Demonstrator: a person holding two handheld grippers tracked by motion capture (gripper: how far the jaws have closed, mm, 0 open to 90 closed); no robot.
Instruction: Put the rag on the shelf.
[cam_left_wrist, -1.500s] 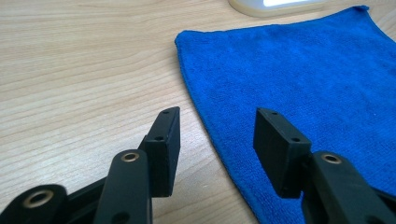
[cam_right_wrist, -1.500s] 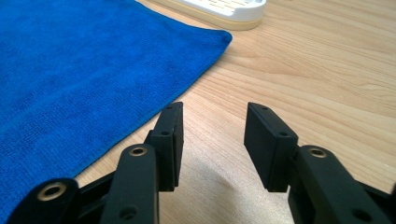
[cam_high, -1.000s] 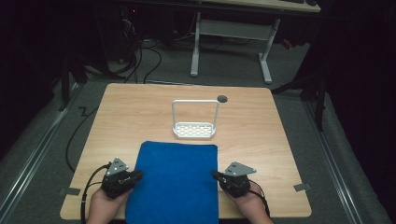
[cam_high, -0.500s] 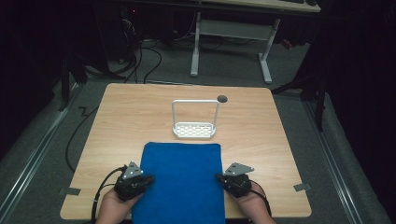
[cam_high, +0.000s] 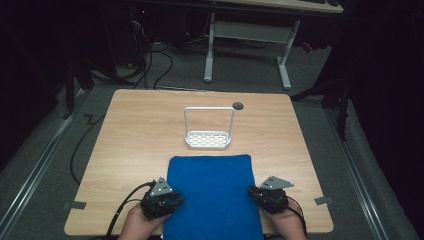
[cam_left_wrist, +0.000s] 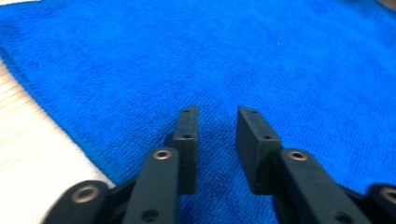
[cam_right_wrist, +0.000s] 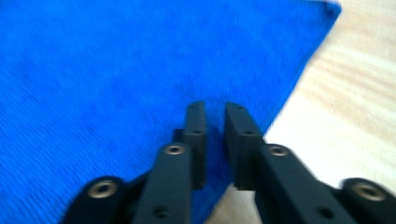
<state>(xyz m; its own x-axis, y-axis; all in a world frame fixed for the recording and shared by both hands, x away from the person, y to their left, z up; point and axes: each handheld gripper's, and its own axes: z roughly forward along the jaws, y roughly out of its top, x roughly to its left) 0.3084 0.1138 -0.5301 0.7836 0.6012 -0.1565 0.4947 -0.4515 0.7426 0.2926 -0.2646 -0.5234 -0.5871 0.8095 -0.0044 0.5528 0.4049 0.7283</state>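
Note:
A blue towel (cam_high: 212, 192) lies flat on the near middle of the wooden table (cam_high: 135, 140), its near end hanging over the front edge. My left gripper (cam_high: 162, 200) rests on the towel's left side. Its jaws are open, and flat blue cloth (cam_left_wrist: 261, 60) shows between and beyond them. My right gripper (cam_high: 270, 196) is at the towel's right edge. Its jaws stand a narrow gap apart over the towel's border (cam_right_wrist: 116, 70), with bare wood (cam_right_wrist: 345, 102) to their right. No cloth is bunched between either pair.
A white wire rack (cam_high: 209, 134) with a perforated base stands upright just beyond the towel's far edge. A round cable hole (cam_high: 238, 105) sits near the table's far edge. Bare wood flanks the towel on both sides. A desk frame (cam_high: 247, 35) stands on the dark floor behind.
Both grippers have moved to the right, the left one from beside the towel onto its left side. The towel now lies a little further right relative to the rack.

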